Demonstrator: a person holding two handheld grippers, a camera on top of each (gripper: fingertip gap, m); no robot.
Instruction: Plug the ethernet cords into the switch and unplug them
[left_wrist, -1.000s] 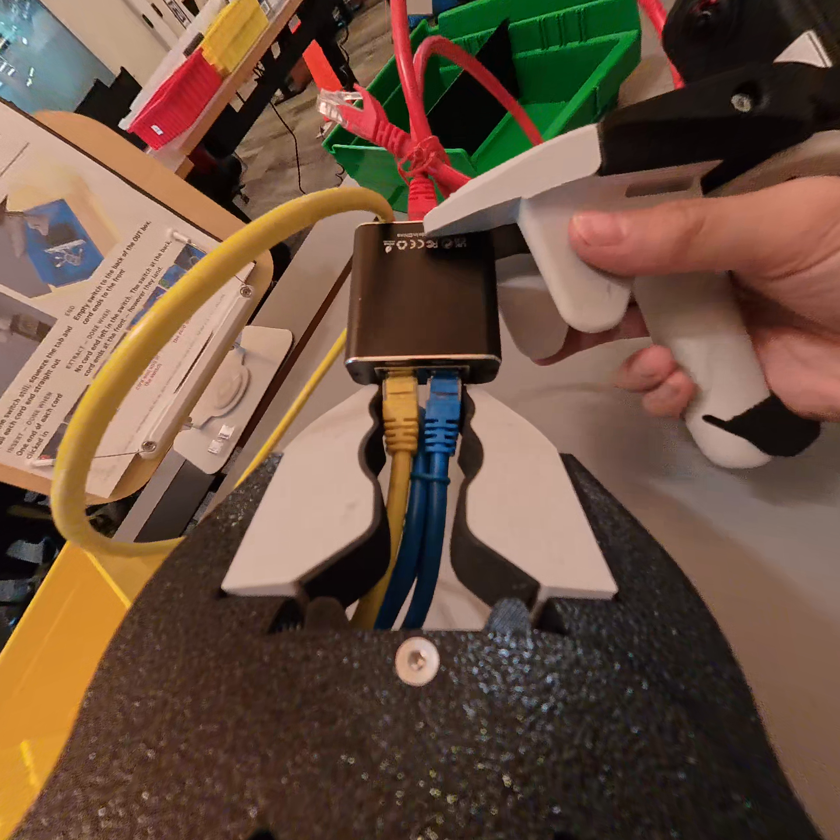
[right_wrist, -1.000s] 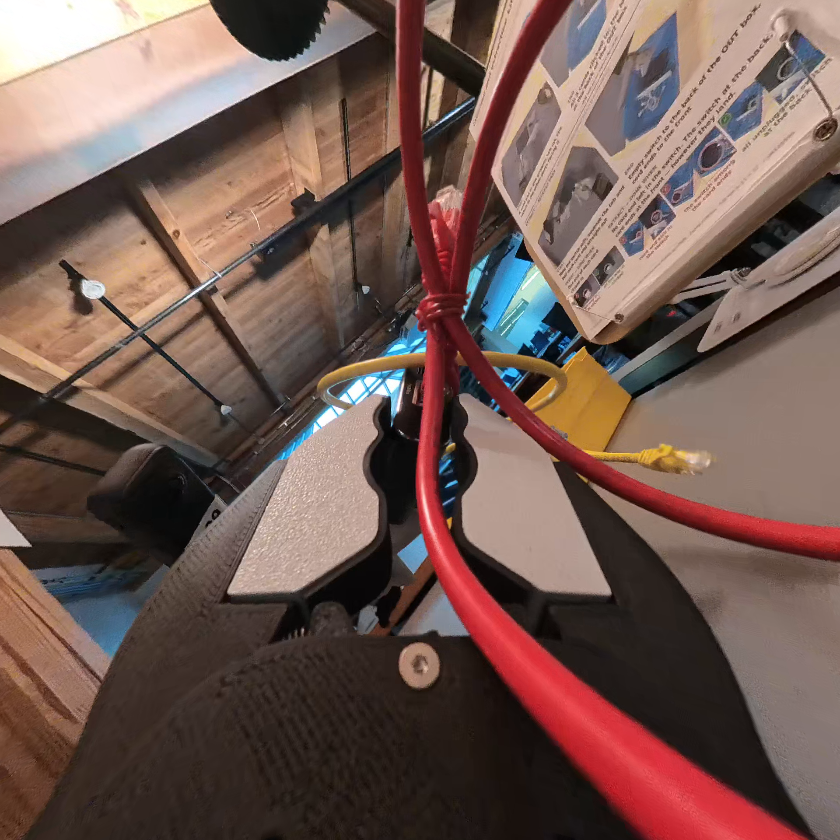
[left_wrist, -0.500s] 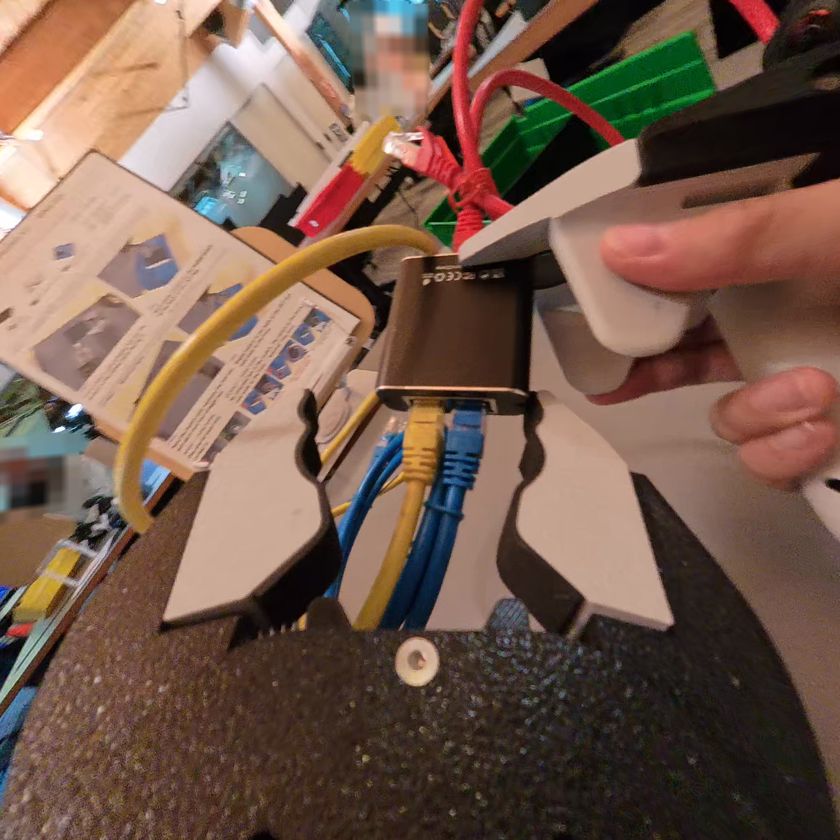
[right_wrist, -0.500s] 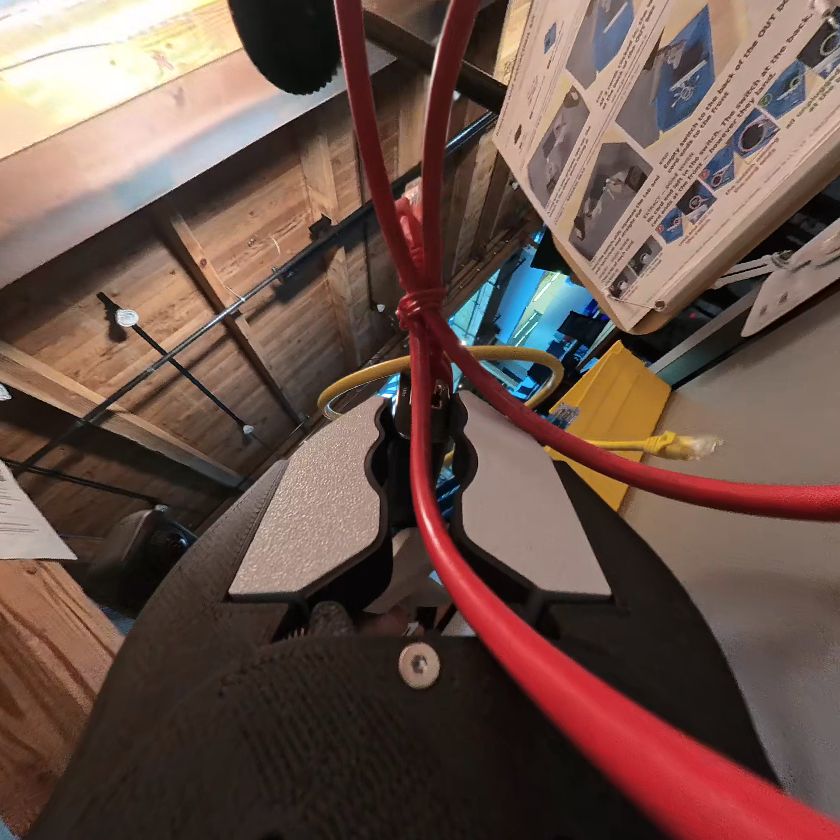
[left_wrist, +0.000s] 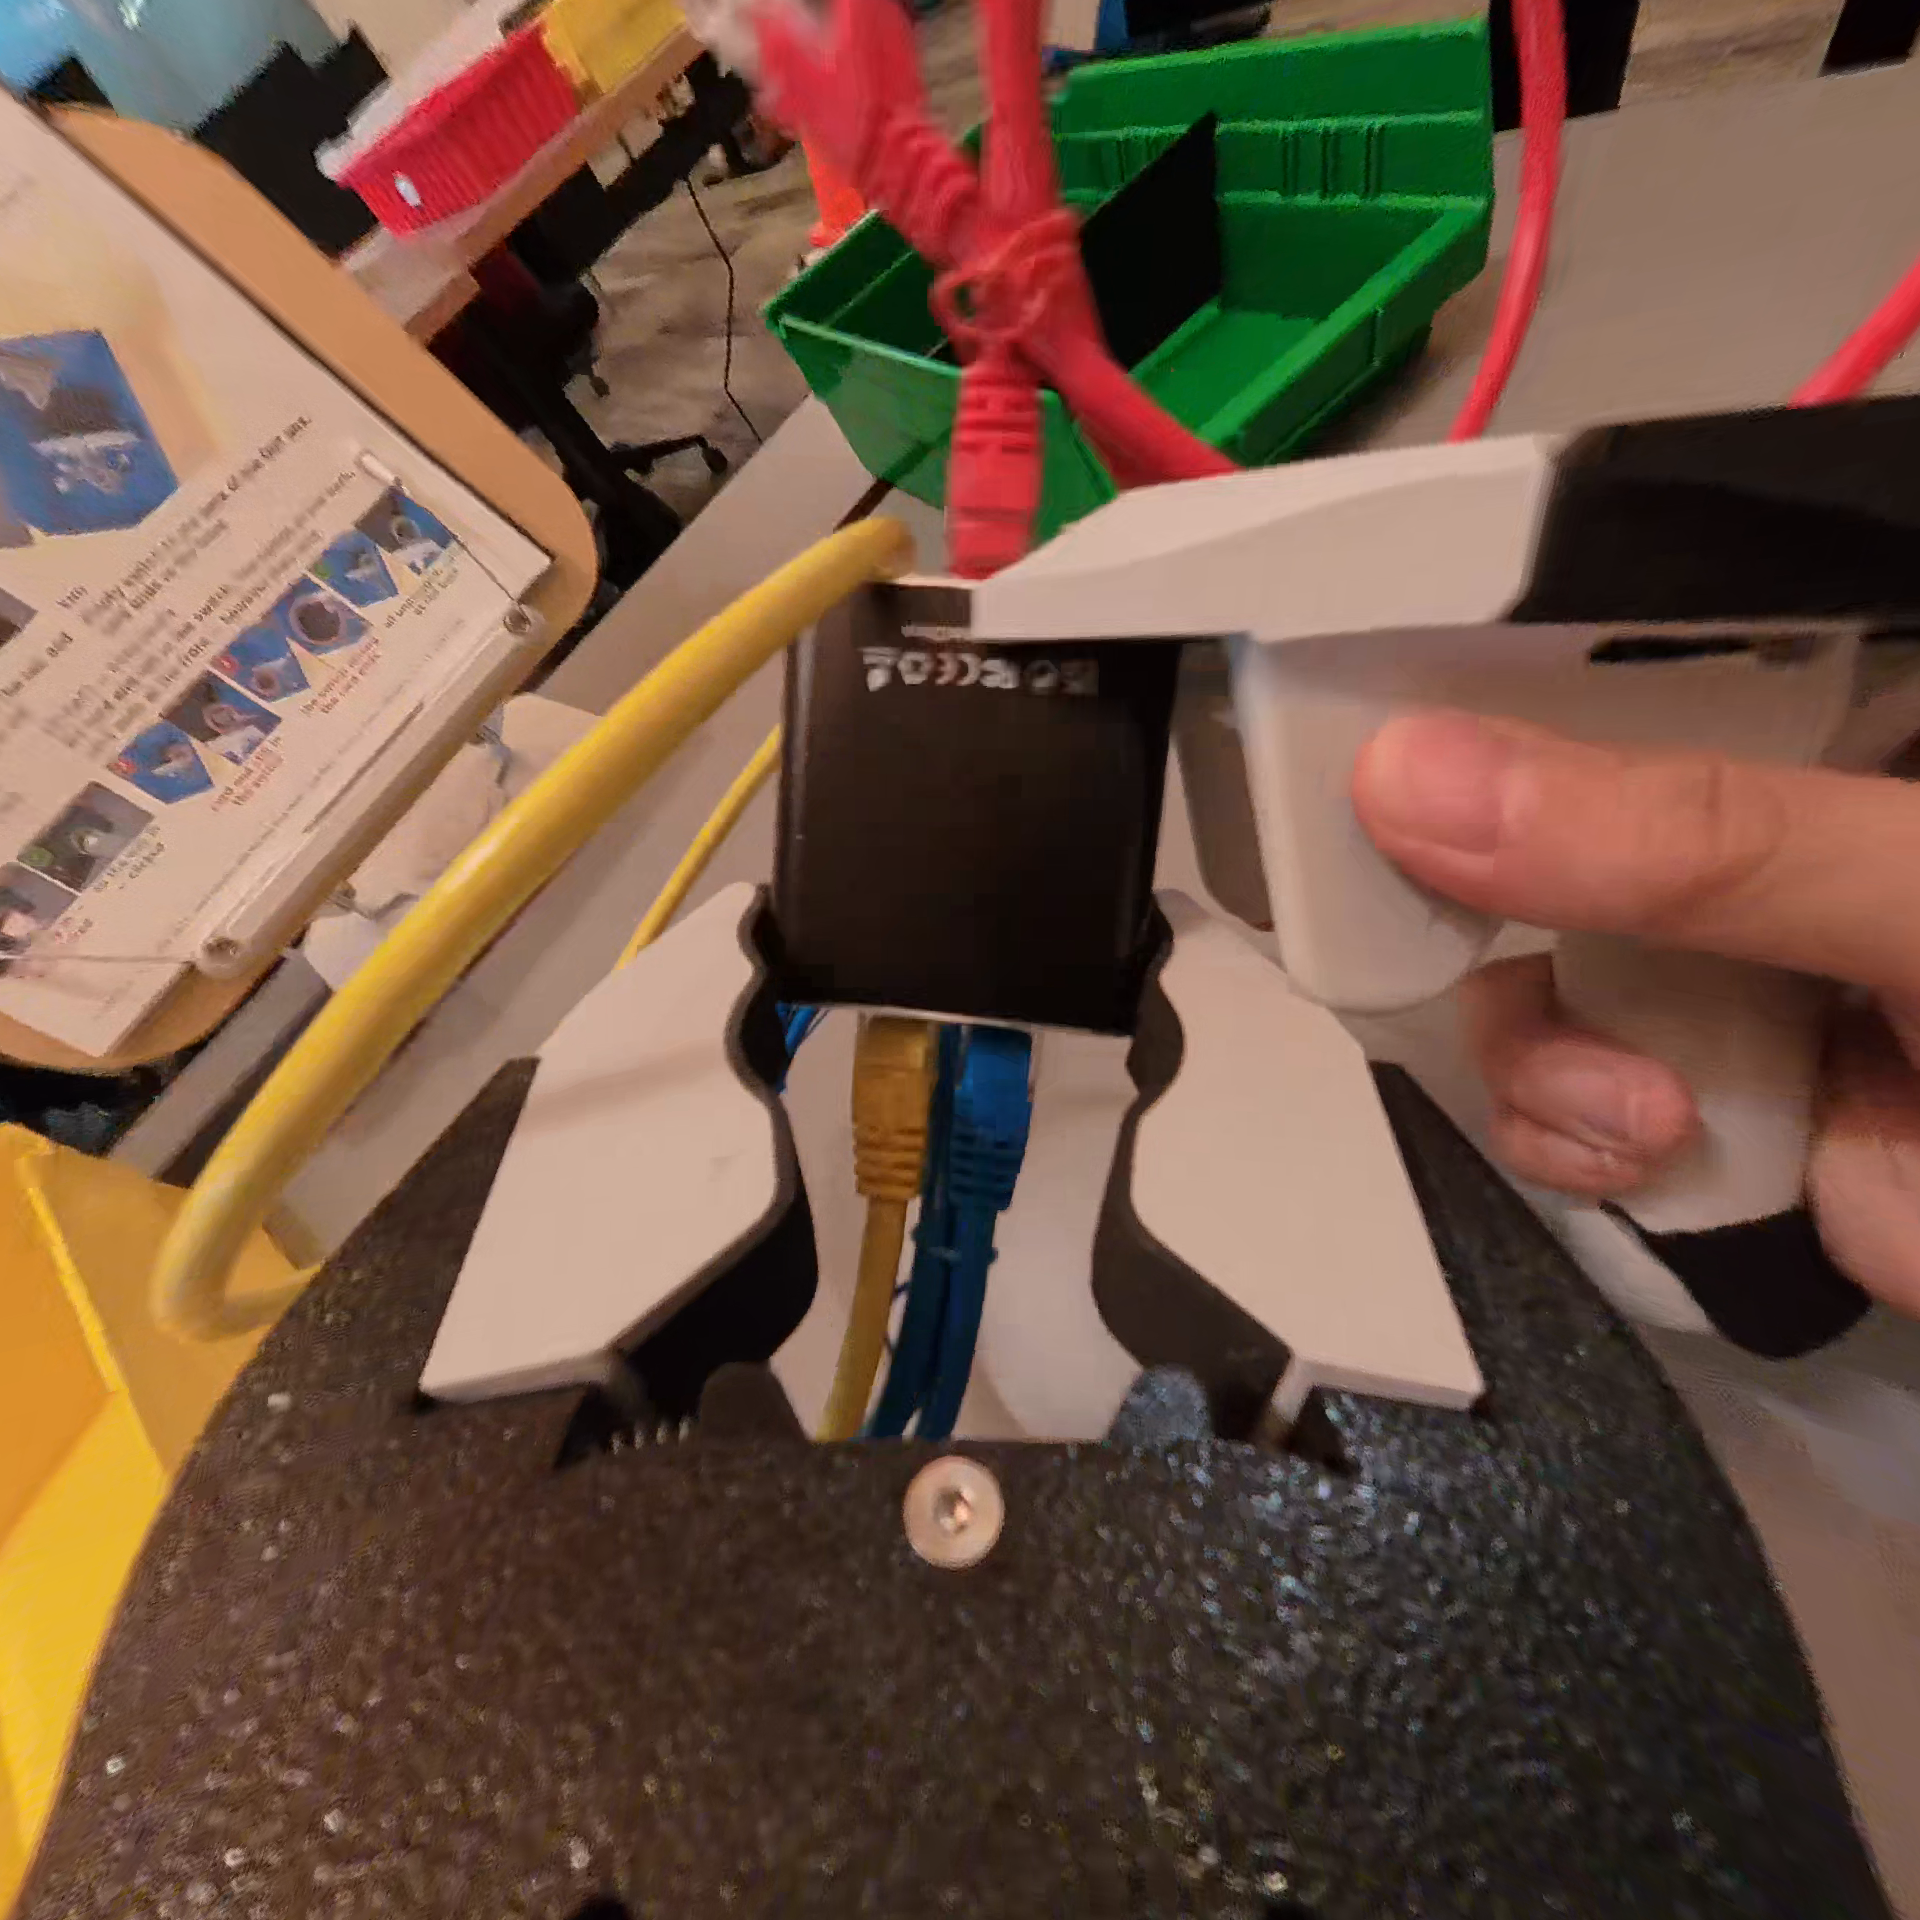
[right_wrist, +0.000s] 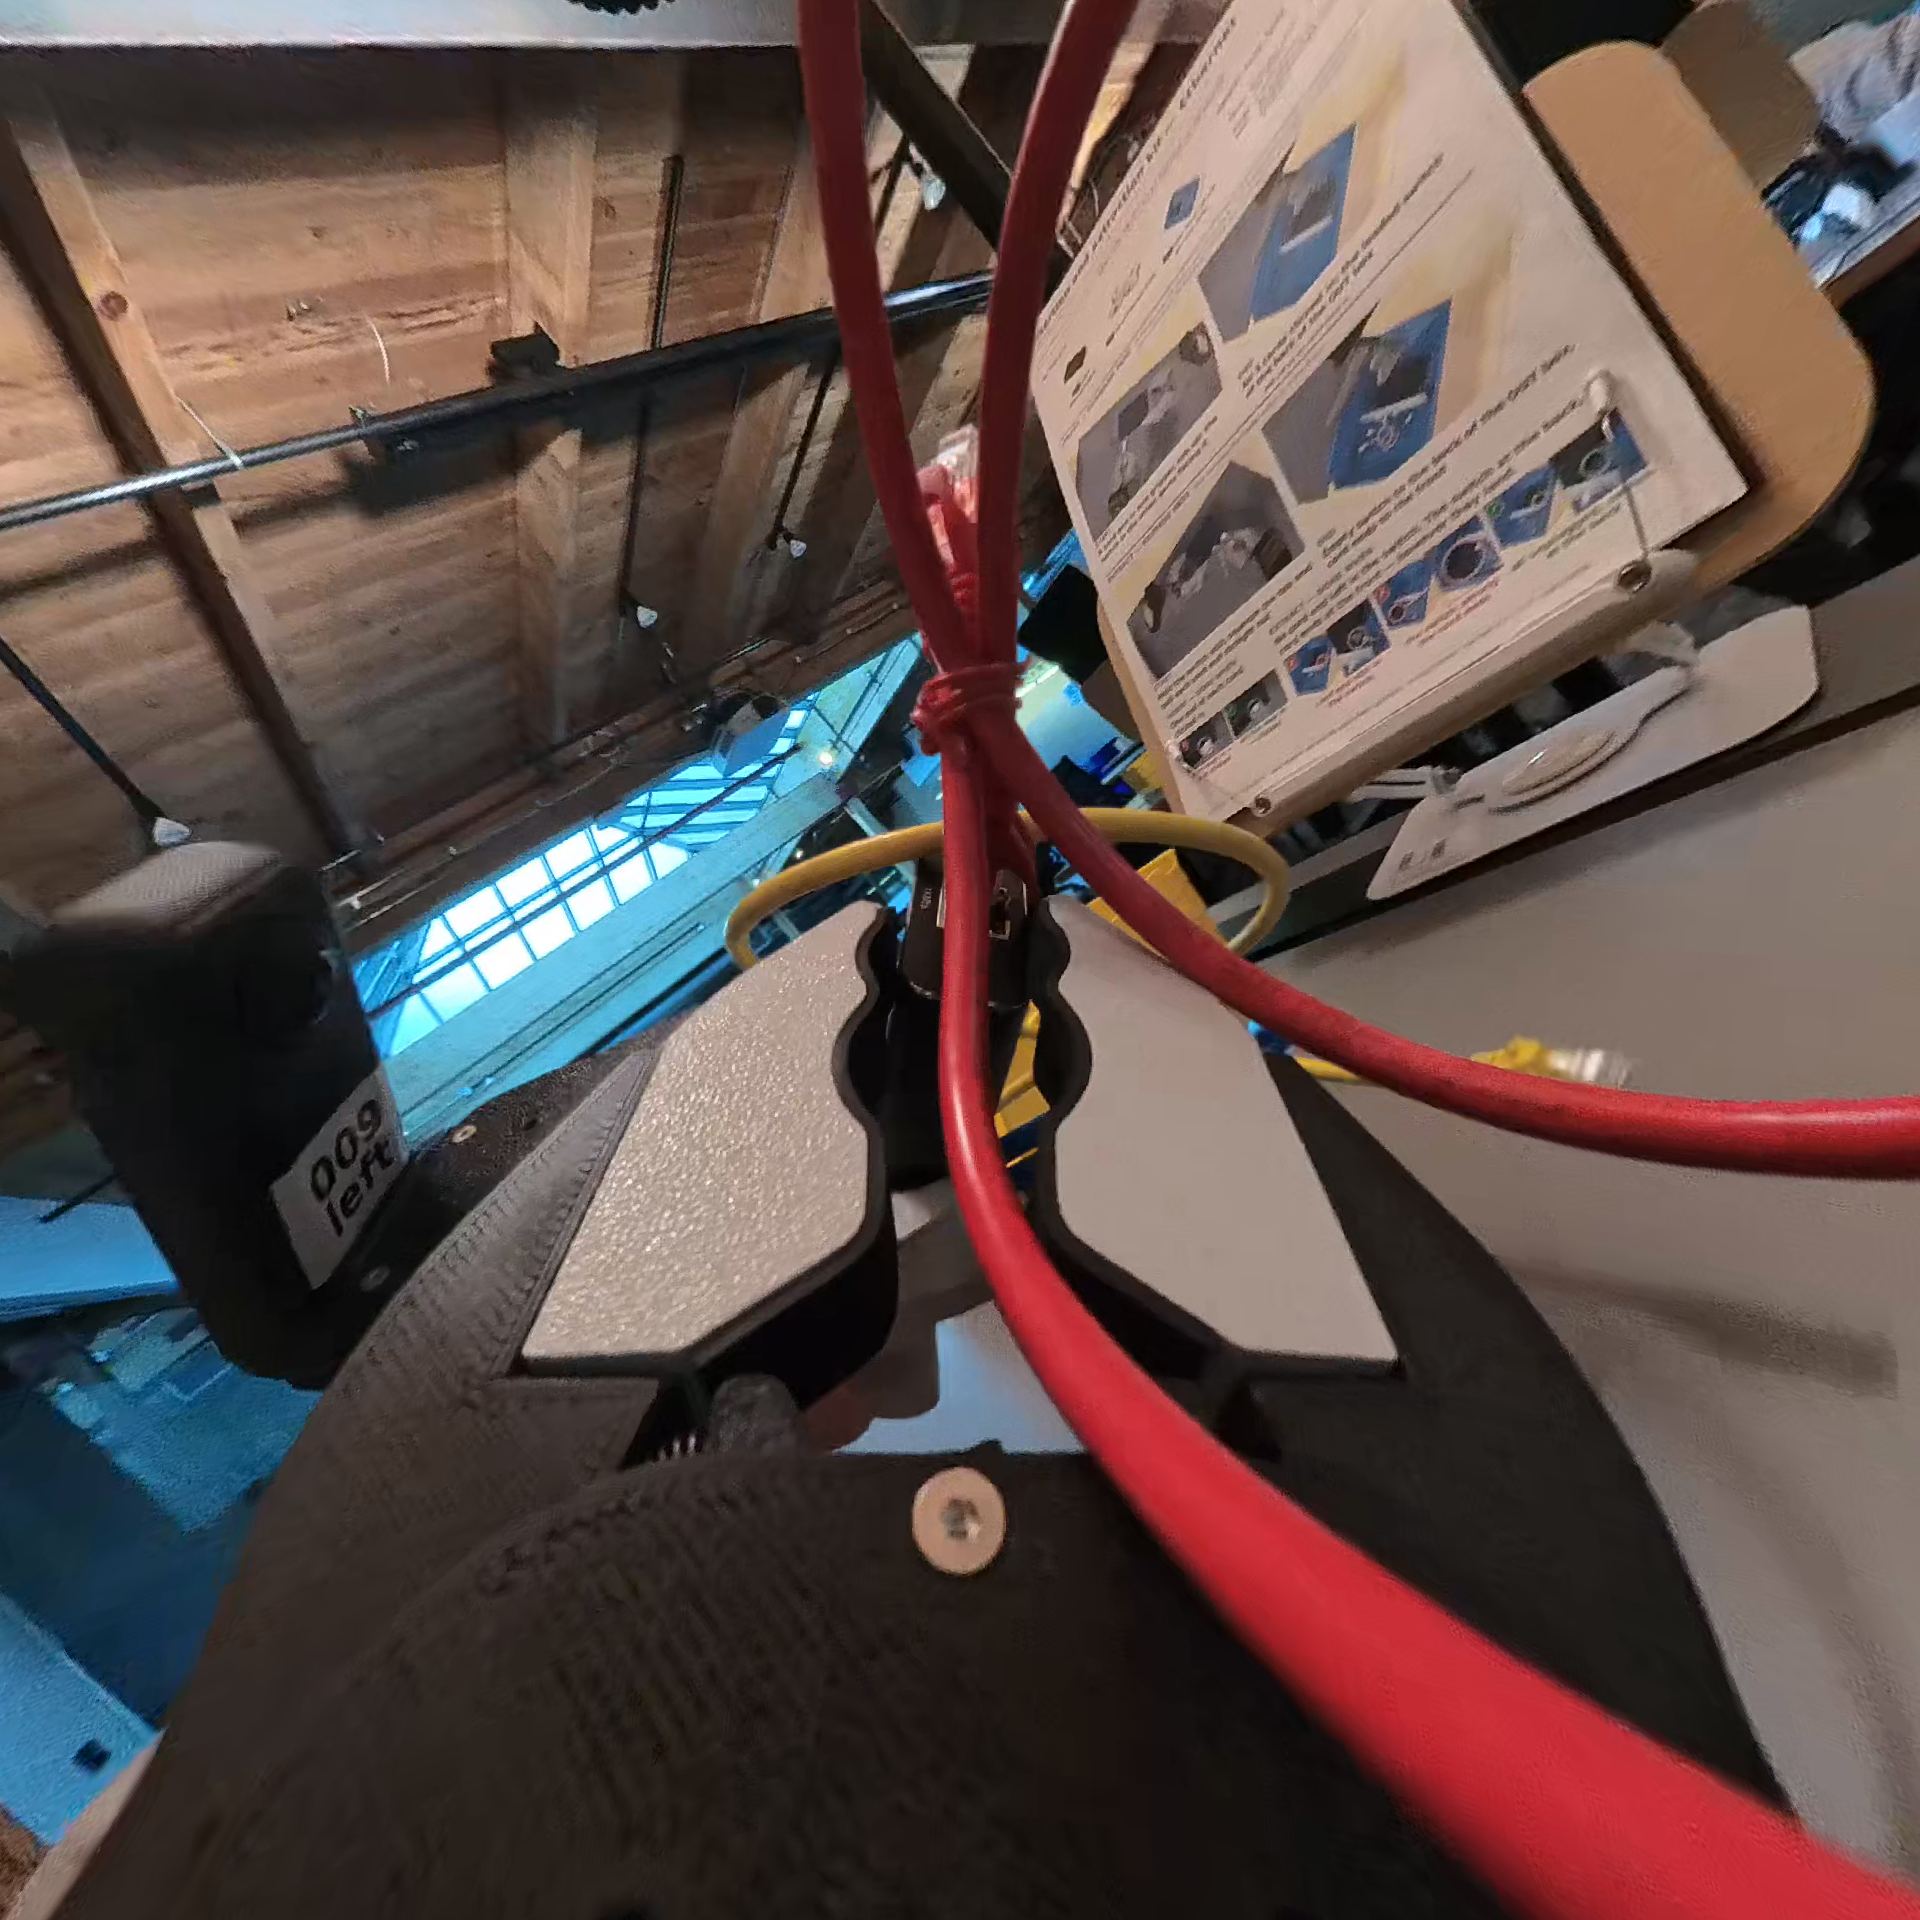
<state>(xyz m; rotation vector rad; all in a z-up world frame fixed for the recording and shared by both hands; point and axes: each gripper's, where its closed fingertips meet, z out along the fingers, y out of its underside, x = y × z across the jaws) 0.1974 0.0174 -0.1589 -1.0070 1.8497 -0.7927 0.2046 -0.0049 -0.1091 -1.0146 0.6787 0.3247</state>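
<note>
Containers: a green bin (left_wrist: 1278, 281) stands on the grey surface (left_wrist: 1662, 260) beyond the switch; it has a black divider (left_wrist: 1148, 244), and no contents can be made out. A yellow bin (left_wrist: 62, 1382) sits at the near left edge, interior only partly visible. A red bin (left_wrist: 468, 177) rests on a far bench.

Switch (left_wrist: 966, 821): black, held off the surface between both tools. The left gripper (left_wrist: 956, 971) has its jaws pinching the near end of the switch, one at each side. A yellow cord (left_wrist: 883, 1132) and a blue cord (left_wrist: 982, 1143) are plugged into the near face and run back between the jaws. The right gripper (left_wrist: 997, 613) comes in from the right, held by a hand (left_wrist: 1662, 935), its tip at the far end of the switch.

Right wrist view: the right gripper (right_wrist: 961, 935) has its jaws nearly together around a dark body, presumably the switch (right_wrist: 920, 951), with the red cord (right_wrist: 971, 1091) running between them. What they pinch cannot be told. Only this view shows the loose yellow plug (right_wrist: 1558, 1062) lying on the surface, and the wooden ceiling (right_wrist: 364, 312). Only the left wrist view shows the plugged ports and the green bin. Both show the instruction board (right_wrist: 1351, 416).
</note>
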